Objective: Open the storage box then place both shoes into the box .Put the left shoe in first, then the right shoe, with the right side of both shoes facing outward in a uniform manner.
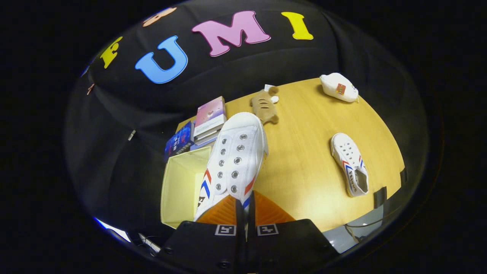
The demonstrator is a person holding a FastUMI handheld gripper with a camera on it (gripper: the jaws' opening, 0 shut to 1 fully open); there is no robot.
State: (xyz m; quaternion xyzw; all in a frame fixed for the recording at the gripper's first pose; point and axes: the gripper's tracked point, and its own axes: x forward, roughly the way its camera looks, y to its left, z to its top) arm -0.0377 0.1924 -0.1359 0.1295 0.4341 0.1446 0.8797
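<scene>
The fingers [228, 213] cover the held shoe's [236, 156] heel. That shoe hides part of the box [179, 182] and the books [207, 121]. Print on the far pouch [339, 87] is too small to tell.

No print on books [209, 120] or shoes is legible.

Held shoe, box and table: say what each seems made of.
Held shoe, tongs shut on its heel end: white canvas by the matte look, with metal eyelets. Box: pale, matte, soft-cornered walls, probably fabric over card. Table: wood or wood-look laminate, faint grain, low sheen.
</scene>
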